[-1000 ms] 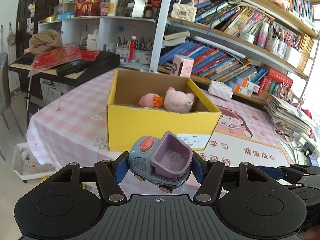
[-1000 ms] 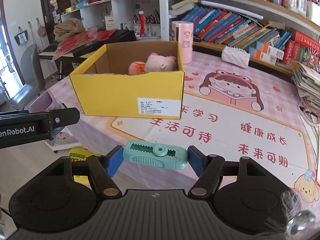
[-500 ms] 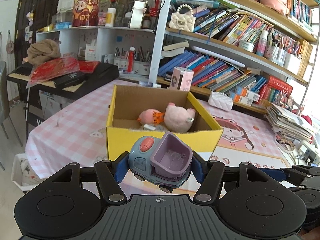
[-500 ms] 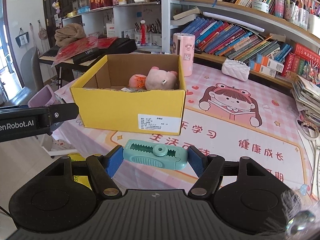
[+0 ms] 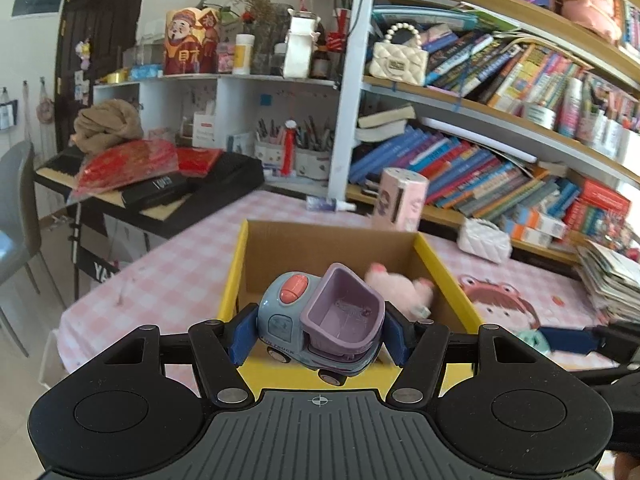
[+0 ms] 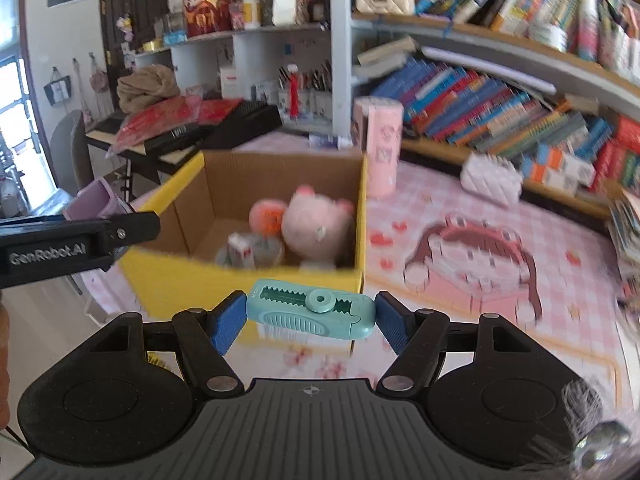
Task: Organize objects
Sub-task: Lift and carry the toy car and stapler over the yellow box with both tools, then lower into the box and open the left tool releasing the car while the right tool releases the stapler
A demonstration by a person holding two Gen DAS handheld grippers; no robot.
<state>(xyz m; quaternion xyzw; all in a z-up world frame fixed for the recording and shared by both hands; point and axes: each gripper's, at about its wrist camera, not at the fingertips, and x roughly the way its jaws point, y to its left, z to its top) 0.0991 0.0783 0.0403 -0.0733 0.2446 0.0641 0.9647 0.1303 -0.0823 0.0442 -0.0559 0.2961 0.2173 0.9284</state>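
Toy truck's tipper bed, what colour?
Purple; the toy truck shows best in the left wrist view.

The left gripper (image 5: 320,330) is held level and pointed forward, its blue-padded fingers (image 5: 245,334) closed from both sides on a toy truck (image 5: 320,316), which is carried tilted between them; in the right wrist view the left gripper (image 6: 132,226) is seen reaching in from the left edge as a black arm bearing white lettering. The right gripper (image 6: 308,320) is likewise held level, its blue fingers (image 6: 228,322) pressed against the two ends of a teal plastic tool (image 6: 311,309), which is gripped lengthwise across the gap; in the left wrist view a blurred blue finger of the right gripper (image 5: 568,340) is seen at the right edge.
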